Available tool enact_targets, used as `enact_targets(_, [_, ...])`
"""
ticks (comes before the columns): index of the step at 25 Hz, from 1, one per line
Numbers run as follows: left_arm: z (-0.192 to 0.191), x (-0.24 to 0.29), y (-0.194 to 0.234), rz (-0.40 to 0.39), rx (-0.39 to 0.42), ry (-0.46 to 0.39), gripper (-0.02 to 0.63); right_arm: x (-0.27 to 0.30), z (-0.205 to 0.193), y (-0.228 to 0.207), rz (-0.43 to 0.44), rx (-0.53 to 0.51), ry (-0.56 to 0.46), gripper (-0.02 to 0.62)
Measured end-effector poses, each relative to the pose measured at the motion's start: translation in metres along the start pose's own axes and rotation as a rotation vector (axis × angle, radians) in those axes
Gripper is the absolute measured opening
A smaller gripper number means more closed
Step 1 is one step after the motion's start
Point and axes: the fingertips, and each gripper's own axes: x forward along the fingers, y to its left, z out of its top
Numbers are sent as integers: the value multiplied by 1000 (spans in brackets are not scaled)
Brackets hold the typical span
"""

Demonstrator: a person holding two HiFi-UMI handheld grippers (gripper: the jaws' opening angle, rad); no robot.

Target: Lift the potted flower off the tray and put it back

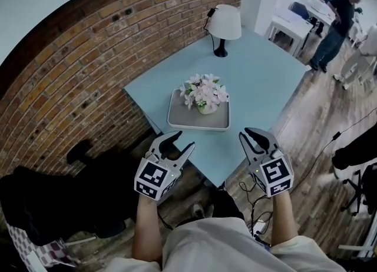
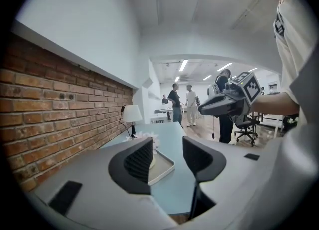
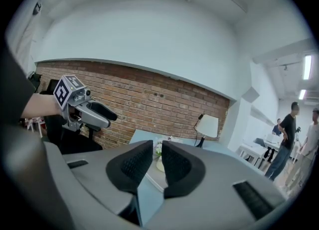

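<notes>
The potted flower (image 1: 204,94) stands upright in the grey tray (image 1: 177,120), near the front corner of the pale blue table (image 1: 265,70). Both grippers are held short of the table's edge, well apart from the tray. The left gripper (image 1: 182,141) has its jaws spread with a clear gap and nothing in it; the right gripper (image 1: 247,134) has its jaws drawn close, only a slit between them, also empty. Further back on the table is a white-shaded lamp (image 1: 224,25), beside the brick wall (image 1: 88,59). Cables (image 1: 256,203) trail over the wooden floor (image 1: 318,123), and people (image 1: 337,20) stand by white tables (image 1: 291,23) beyond – none of it lies between grippers and tray
</notes>
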Motion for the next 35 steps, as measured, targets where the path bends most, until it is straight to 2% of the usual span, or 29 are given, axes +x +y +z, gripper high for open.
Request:
enact_targets(7, [30,-25,-11,36,60,-64,157,-28,34,6,-4,-46,-57,39])
enact_targets(12, [48,-31,-10,66,60,-94,17,-34,45,10,2,-52,-96,18])
enact_targets(19, [58,-32,-15,68,80,-95,17,-32,33,10,1,-33,-38,15])
enact_targets(24, [58,-29,-21,49,91,-88,17,-31,29,11,1,-22,-34,15])
enact_targets(30, [53,-28,-14,78,44,-74,17,-30,28,10,-7,-19,-27,15])
enact_targets(35, [48,-28,-15,83,37,-66,17,-30,19,9,-11,5,-11,15])
